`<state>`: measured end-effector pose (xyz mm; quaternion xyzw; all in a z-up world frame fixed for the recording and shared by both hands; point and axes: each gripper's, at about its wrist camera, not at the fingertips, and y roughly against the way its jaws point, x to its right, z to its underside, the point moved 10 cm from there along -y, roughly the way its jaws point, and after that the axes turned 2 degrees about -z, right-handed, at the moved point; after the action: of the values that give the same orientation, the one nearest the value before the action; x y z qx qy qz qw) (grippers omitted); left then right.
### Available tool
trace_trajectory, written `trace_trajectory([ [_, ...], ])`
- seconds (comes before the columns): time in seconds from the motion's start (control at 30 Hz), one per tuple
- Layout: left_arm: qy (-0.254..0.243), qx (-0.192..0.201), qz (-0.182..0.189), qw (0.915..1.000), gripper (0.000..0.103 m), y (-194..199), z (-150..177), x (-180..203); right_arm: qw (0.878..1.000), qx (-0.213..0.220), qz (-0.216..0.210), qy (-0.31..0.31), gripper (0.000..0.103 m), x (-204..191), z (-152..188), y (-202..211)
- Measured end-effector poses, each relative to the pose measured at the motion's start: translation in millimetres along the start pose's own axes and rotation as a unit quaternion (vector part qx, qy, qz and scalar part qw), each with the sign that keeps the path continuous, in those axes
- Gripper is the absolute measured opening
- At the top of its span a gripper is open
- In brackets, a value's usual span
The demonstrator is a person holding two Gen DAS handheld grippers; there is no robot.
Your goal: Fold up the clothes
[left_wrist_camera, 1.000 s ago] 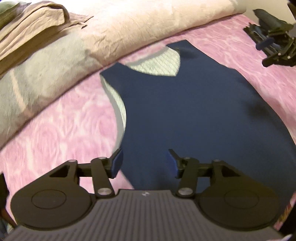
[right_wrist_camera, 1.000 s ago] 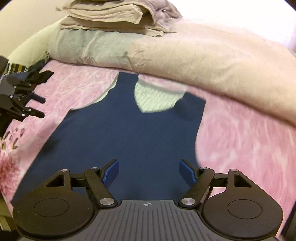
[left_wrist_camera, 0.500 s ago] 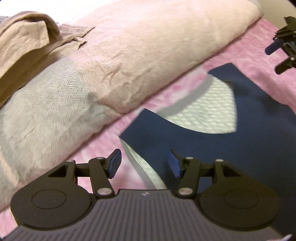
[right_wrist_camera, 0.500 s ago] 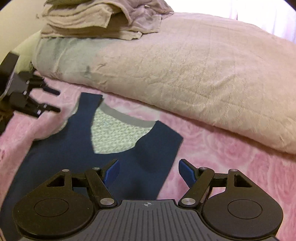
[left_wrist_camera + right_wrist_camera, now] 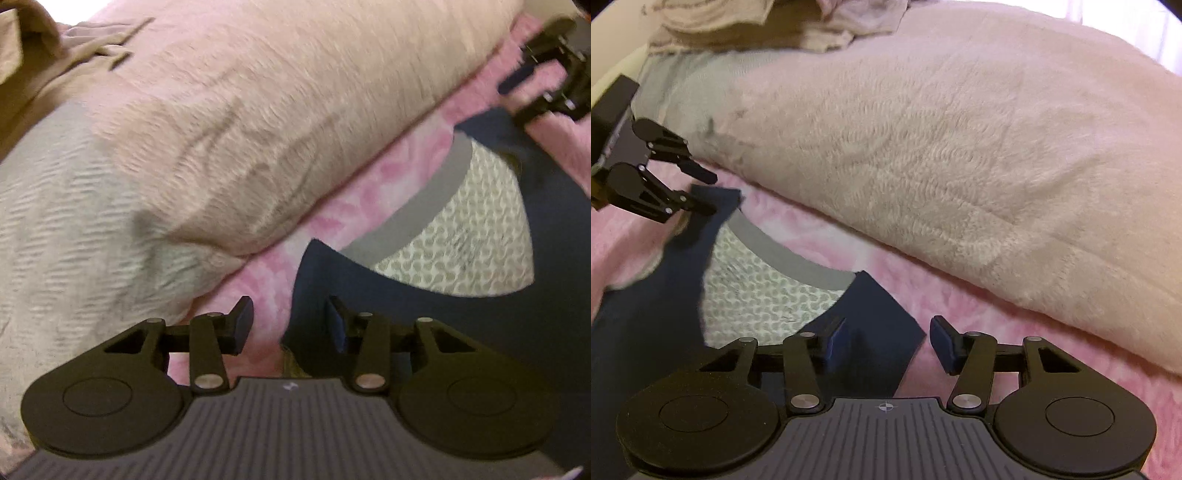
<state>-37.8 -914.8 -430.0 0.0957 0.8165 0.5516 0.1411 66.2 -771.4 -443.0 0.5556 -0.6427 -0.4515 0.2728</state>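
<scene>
Left wrist view has the left hand-held gripper (image 5: 290, 319) gaping wide and empty over one shoulder strap of the navy vest (image 5: 461, 325) spread flat on the pink bedspread (image 5: 332, 214), while the right hand-held gripper (image 5: 888, 341), equally agape, straddles the other strap's edge.

The left gripper (image 5: 290, 321) is black, with two thin fingers that end in dark blue pads (image 5: 243, 321). Each finger has a shiny round silver screw. On each side of the screws sits a big flat black disc with a ring on it. Between the discs is a grey ribbed plate. The right gripper (image 5: 888, 341) looks the same, with blue pads (image 5: 942, 341).
</scene>
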Motion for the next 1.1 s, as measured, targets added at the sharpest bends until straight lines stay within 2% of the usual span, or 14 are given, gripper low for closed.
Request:
trace_trajectory([
  [0.2,-0.004,-0.005,0.018,0.9998,0.040,-7,2,-1,1.000,-0.021,0.001,0.019,0.053,9,-5,-23],
  [0.23,-0.004,-0.006,0.020,0.9998,0.039,-8,2,-1,0.999,-0.031,0.001,0.024,0.045,9,-3,-26],
  [0.27,-0.005,-0.007,0.019,0.9998,0.038,-8,3,0,0.999,-0.041,0.000,0.029,0.029,9,-1,-30],
  [0.33,-0.008,-0.008,0.022,0.9997,0.034,-9,3,3,0.998,-0.046,-0.004,0.038,0.025,6,2,-32],
  [0.37,-0.009,-0.008,0.026,0.9996,0.030,-9,3,5,0.998,-0.045,-0.003,0.039,0.015,6,2,-32],
  [0.4,-0.011,-0.009,0.029,0.9995,0.027,-9,4,7,0.998,-0.045,-0.004,0.038,0.013,5,3,-32],
  [0.43,-0.013,-0.009,0.032,0.9994,0.017,-9,4,9,0.998,-0.045,-0.004,0.038,0.006,4,3,-31],
  [0.47,-0.023,-0.005,0.028,0.9993,0.010,-9,4,13,0.998,-0.044,-0.003,0.038,0.004,3,4,-30],
  [0.57,-0.059,0.009,0.007,0.9982,0.002,-7,5,28,0.998,-0.037,0.015,0.040,0.003,-1,5,-26],
  [0.67,-0.060,0.025,-0.016,0.9978,0.001,2,6,34,0.998,-0.019,0.032,0.047,0.003,-10,6,-17],
  [0.8,-0.073,0.069,-0.018,0.9948,0.001,42,11,46,0.996,0.011,0.032,0.080,0.003,-36,17,16],
  [0.87,-0.097,0.086,-0.014,0.9914,0.001,71,19,60,0.994,0.025,0.030,0.103,0.003,-53,26,36],
  [1.0,-0.128,0.089,0.011,0.9877,0.001,123,41,98,0.991,0.038,0.005,0.131,0.002,-94,62,80],
  [1.1,-0.164,0.072,0.033,0.9832,0.001,155,84,141,0.987,0.031,-0.018,0.156,0.002,-131,100,108],
])
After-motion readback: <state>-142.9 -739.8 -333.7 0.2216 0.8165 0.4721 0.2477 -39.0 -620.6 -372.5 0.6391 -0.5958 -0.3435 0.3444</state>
